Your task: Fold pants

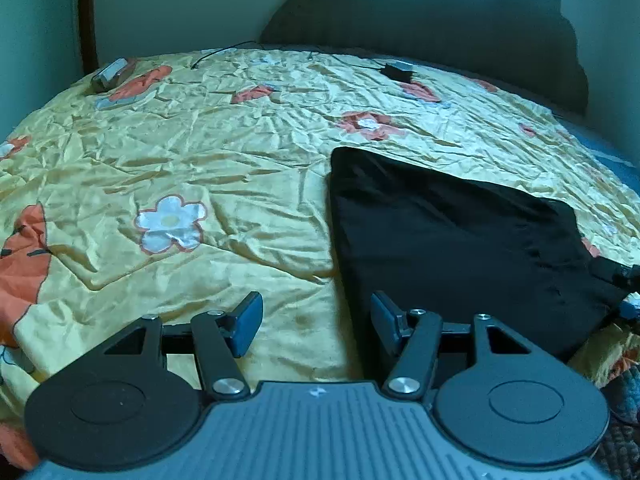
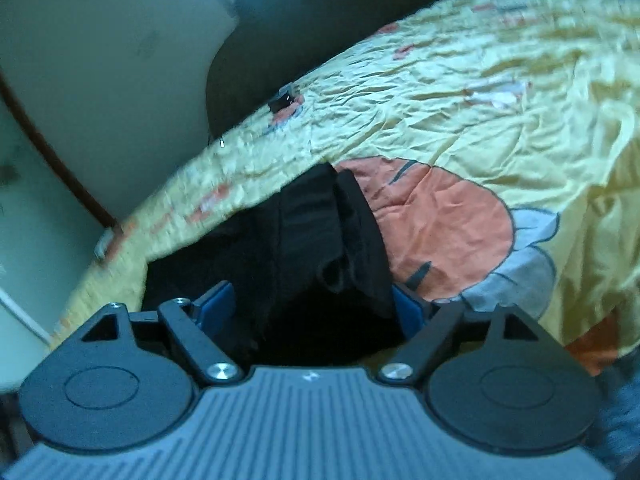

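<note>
Nearest the left wrist camera, the left gripper [image 1: 316, 322] hangs spread wide with nothing between its blue pads [image 1: 248, 320], low over the bedspread [image 1: 240, 160], its right pad at the pants' near left edge. That yellow, crumpled, flower-printed bedspread covers the whole bed up to a dark headboard [image 1: 420, 12]. Black pants [image 1: 452, 248] lie on its right side as a flat, folded slab with a straight left edge and few creases. From the right wrist view, the right gripper [image 2: 312, 308] is also spread, bunched pants [image 2: 320, 240] fabric sitting between its pads, unpinched. Two small dark devices [image 1: 110, 74] [image 1: 398, 70] rest near the headboard.
</note>
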{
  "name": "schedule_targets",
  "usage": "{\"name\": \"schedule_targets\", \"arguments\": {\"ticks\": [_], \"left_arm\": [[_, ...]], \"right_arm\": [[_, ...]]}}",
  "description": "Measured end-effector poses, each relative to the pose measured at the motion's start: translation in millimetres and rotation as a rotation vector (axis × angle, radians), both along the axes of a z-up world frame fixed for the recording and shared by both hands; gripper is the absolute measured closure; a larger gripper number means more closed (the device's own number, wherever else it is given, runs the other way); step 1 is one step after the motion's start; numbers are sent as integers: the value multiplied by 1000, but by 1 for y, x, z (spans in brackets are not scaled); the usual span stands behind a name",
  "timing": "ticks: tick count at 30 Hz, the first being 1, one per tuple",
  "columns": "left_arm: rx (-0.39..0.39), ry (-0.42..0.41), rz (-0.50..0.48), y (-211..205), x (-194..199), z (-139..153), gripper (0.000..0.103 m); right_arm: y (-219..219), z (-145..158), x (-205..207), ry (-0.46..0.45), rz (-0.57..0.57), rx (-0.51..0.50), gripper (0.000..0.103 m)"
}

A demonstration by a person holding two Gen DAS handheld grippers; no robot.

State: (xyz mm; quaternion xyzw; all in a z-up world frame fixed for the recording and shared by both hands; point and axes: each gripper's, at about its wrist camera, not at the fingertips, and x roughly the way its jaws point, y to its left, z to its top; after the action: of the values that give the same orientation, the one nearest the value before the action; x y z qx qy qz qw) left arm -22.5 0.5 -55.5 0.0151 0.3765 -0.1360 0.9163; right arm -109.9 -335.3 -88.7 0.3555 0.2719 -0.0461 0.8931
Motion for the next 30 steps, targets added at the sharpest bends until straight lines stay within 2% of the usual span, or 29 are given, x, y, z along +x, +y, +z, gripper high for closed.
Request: {"name": "schedule_targets", "arguments": {"ticks": [3,6,7,8,9,10,13,15,17,19,23,25,27,30], "left_arm": [[28,-18,-6,-2,2,1,44],[11,-9,1,-2,7,0,44],[5,-8,-2,-2,8,0,44],[1,-4,-17,-4,9,0,44],[1,1,-36,-6,10,-1,44],[3,0,-49,-9,13,-2,44],[1,16,-74,-16,27,-7,41],[-45,53,-104,-16,40,-11,39],[-93,82,-121,-14,54,-15,39],[-138,97,-154,-14,67,-17,38],[-153,97,-214,-22,85,-21,37],[-160,95,-257,-25,92,-23,31],[-228,132,-286,-22,98,-22,31],[-374,209,-380,-8,104,-24,31]], "right_arm": [[9,7,1,21,-7,-131,22],[17,11,0,22,-2,-187,22],[18,11,2,24,7,-198,19],[17,8,7,42,26,-190,19],[13,3,11,44,48,-141,18],[10,1,12,26,51,-97,13],[0,1,17,-7,62,-77,13],[-11,-3,24,4,45,-57,16],[-19,-5,32,-2,72,-29,15],[-19,-3,41,-12,112,-46,14],[-16,-5,58,-9,182,-87,11],[-15,-5,63,-9,199,-98,11],[-16,-5,65,-17,212,-83,11],[-20,-5,63,-24,223,-66,15]]}}
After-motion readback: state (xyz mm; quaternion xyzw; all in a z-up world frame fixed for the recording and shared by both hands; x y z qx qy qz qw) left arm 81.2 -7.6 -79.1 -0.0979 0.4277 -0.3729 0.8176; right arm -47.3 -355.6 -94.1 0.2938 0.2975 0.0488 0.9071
